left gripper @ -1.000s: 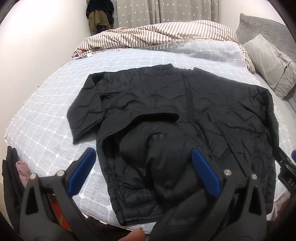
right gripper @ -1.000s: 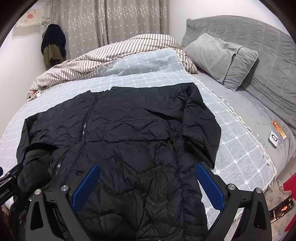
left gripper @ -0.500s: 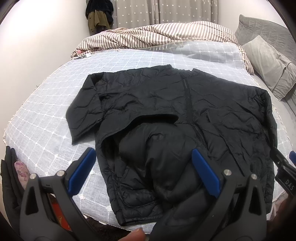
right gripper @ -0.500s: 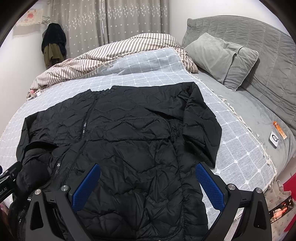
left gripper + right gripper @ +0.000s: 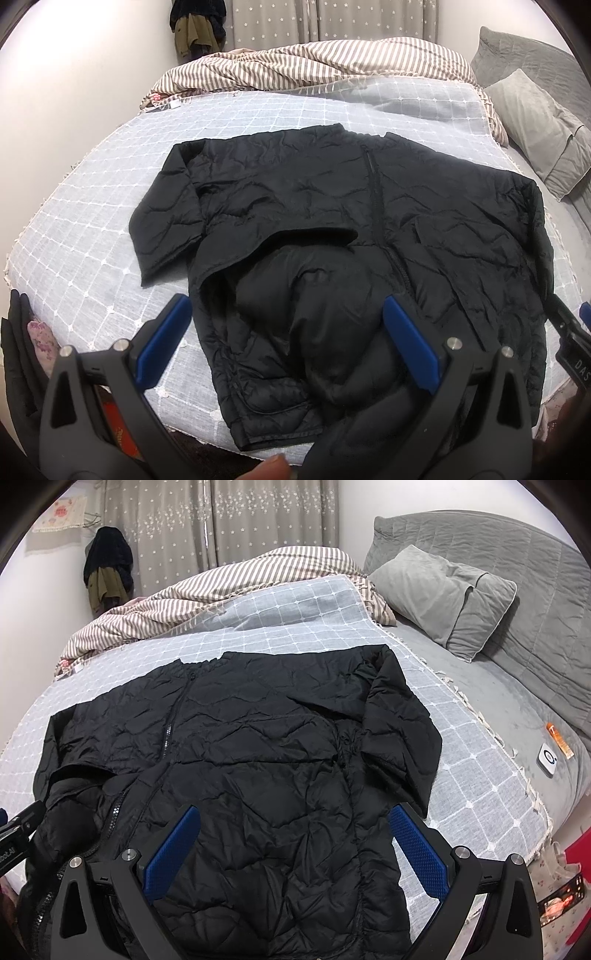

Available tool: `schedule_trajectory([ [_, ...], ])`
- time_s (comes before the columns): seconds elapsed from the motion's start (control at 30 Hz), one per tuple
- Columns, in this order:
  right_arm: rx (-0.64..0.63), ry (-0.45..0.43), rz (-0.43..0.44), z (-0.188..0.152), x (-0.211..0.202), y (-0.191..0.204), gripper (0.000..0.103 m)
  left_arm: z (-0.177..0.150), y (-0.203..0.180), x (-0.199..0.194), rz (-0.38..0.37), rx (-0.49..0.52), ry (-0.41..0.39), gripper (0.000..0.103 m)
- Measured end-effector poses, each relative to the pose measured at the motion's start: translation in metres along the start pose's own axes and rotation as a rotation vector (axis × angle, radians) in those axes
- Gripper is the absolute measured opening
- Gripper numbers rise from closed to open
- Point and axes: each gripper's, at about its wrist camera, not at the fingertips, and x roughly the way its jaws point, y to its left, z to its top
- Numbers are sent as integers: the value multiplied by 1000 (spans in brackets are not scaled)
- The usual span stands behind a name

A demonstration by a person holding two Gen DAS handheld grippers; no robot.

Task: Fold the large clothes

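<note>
**Black jacket spread on the bed, both grippers wide and empty**

The jacket (image 5: 424, 206) lies front-up on the checked cover (image 5: 92, 236), its hem toward the far edge of the bed and its collar end hanging over the near edge. At that near edge the hood (image 5: 321, 295) is a dark bunched mass whose folds cannot be sorted out; its lowest part is hidden behind the left gripper (image 5: 286, 339). One sleeve (image 5: 166, 218) lies near the cover's left side, the other sleeve (image 5: 402, 731) toward the right edge. In the right wrist view the jacket's near end is cut off by the frame and the right gripper (image 5: 295, 849).

Both grippers hang above the near edge with blue pads (image 5: 410, 339) spread far apart, nothing between them. A fingertip (image 5: 273, 467) shows at the bottom of the left view, mostly cut off. A small white device (image 5: 549, 759) on the grey sheet cannot be identified.

Compared with a second ago, nothing in the jacket has shifted; the left view sits slightly lower.
</note>
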Motion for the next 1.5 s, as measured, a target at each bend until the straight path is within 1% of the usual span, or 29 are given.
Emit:
schedule_trajectory([
  [0.17,-1,17,1,7,4,0,103,8,0,0,0,5,6,103],
  [0.47,-53,31,-10,18,11,13,103,21,-3,5,3,20,20,103],
  [0.67,-84,37,2,23,14,21,103,24,-8,10,-19,32,39,103],
  [0.83,-93,38,15,35,20,26,103,29,-12,13,-38,47,49,103],
  [1.13,-121,43,10,52,35,31,103,44,-17,31,-71,51,73,103],
  [1.27,-131,57,6,57,44,28,103,53,-19,39,-104,70,65,103],
  [1.3,-135,61,1,59,48,27,103,55,-21,40,-130,88,52,103],
  [1.37,-144,61,1,62,52,25,103,58,-23,42,-208,137,21,103],
  [1.5,-199,45,15,70,60,21,103,69,-17,52,-292,161,34,103],
])
